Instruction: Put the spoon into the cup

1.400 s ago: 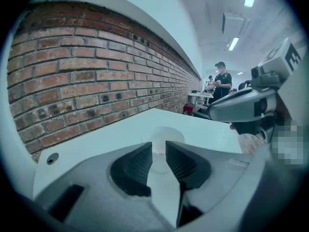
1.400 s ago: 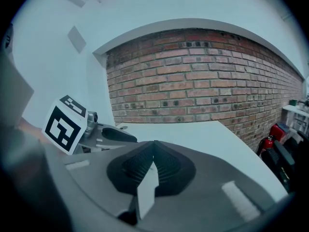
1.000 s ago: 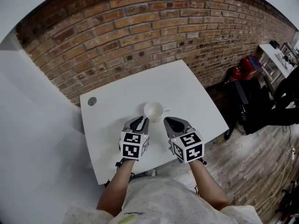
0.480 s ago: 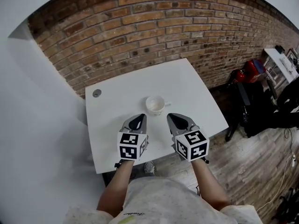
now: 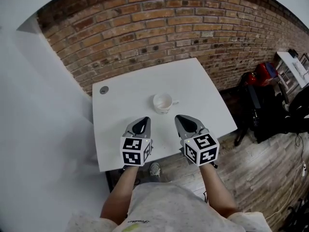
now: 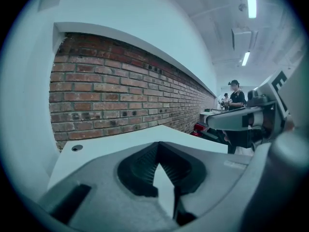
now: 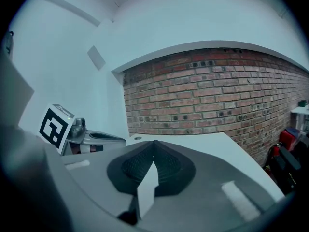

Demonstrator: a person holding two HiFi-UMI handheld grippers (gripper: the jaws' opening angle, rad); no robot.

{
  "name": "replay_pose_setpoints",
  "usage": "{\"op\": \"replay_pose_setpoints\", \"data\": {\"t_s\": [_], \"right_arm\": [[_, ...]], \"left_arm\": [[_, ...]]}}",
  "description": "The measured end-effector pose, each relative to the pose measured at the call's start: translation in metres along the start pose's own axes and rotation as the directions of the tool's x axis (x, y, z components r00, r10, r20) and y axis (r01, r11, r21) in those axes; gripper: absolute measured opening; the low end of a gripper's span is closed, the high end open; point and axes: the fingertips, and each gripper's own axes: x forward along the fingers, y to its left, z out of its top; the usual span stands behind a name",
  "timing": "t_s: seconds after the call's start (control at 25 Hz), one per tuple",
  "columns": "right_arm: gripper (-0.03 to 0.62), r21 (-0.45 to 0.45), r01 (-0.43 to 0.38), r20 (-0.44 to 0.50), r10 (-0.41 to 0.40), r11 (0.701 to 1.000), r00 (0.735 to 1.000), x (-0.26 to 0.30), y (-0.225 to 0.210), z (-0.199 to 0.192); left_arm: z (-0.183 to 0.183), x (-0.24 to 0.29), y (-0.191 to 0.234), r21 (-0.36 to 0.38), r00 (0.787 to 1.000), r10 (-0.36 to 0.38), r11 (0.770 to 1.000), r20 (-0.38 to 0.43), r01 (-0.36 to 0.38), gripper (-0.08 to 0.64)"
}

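A white cup (image 5: 162, 102) stands near the middle of the white table (image 5: 203, 88), with a small handle sticking out to its right. I see no spoon in any view. My left gripper (image 5: 144, 120) hovers over the table's near edge, just left of and nearer than the cup, jaws shut with nothing between them (image 6: 158, 146). My right gripper (image 5: 181, 118) hovers to the right of it, also nearer than the cup, shut and empty (image 7: 154, 145). The cup does not show in either gripper view.
A brick wall (image 5: 159, 28) runs behind the table. A round grommet (image 5: 103, 89) sits at the table's far left corner. Red and black objects (image 5: 258, 74) stand on the wooden floor (image 5: 251, 178) to the right. People stand far off (image 6: 235, 93).
Both grippers have drawn back from the cup towards the table's near edge, so the gap to the cup has grown. Both stay shut.
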Motion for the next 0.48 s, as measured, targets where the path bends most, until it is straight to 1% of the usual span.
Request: {"op": "replay_pose_setpoints", "data": {"t_s": [0.48], "right_arm": [[0.008, 0.005, -0.003, 0.000, 0.003, 1.000, 1.000, -0.0077, 0.0054, -0.0034]], "left_arm": [[-0.0026, -0.0085, -0.0066, 0.005, 1.000, -0.001, 1.000, -0.005, 0.001, -0.002]]}}
